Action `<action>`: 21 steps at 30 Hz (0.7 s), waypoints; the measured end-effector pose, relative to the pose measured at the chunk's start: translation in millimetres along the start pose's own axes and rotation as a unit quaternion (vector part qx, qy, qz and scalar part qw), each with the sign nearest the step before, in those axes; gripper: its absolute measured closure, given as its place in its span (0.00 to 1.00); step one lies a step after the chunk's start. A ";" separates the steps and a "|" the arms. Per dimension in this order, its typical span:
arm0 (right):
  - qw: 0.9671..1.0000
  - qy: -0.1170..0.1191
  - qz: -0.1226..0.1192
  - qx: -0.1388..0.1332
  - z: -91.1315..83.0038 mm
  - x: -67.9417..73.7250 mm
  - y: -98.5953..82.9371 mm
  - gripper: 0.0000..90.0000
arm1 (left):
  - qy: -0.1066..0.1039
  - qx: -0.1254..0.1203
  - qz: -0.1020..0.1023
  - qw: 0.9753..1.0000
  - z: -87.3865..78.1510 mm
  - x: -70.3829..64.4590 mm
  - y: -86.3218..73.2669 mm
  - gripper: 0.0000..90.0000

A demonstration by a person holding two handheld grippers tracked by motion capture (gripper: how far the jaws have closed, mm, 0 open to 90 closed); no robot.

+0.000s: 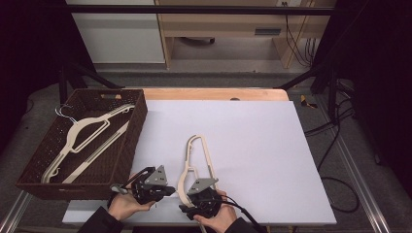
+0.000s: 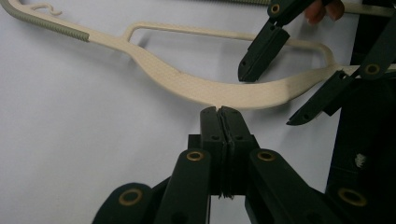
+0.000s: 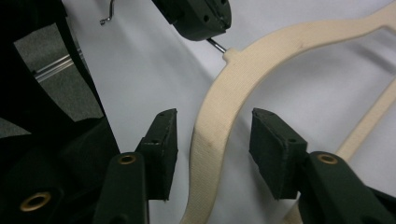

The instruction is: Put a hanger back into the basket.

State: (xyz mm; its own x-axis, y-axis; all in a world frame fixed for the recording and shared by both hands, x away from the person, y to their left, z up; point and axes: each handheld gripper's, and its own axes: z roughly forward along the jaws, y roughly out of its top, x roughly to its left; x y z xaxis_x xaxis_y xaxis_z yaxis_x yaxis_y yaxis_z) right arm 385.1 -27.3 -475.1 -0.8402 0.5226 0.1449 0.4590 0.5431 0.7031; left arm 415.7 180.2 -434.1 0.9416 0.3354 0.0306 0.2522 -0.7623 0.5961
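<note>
Lying flat on the white bench [image 1: 252, 145], one cream hanger [image 1: 197, 162] has its neck end hidden in the high view beneath the two hand-held grippers. The left hand-held gripper [image 2: 219, 112], pressed together, pinches the hanger's metal hook stub [image 3: 215, 44]. The right hand-held gripper [image 3: 212, 135] is spread, straddling the hanger's arm. Two more hangers [image 1: 85, 141] lie in the brown basket [image 1: 138, 121].
</note>
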 end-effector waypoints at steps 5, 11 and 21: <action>1.000 0.002 -0.008 0.007 2.7 -0.5 0.0 0.68 | -0.002 -0.004 -0.004 1.000 -0.6 -0.1 0.1 0.99; 1.000 0.010 0.002 0.011 2.3 -0.8 0.2 0.77 | -0.003 -0.005 -0.008 1.000 -0.7 0.1 -0.4 0.98; 1.000 0.006 0.021 0.008 -7.0 -3.6 1.9 0.81 | 0.009 -0.087 -0.038 0.995 -17.9 -0.5 1.6 0.76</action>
State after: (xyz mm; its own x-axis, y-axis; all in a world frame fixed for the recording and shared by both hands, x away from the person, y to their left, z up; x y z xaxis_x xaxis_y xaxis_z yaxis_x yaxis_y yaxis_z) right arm 386.9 -32.7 -469.4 -0.8235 0.5373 0.1819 0.4982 0.5317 0.6849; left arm 411.6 188.8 -418.8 0.9167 0.3994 -0.0061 0.2780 -0.6269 0.7278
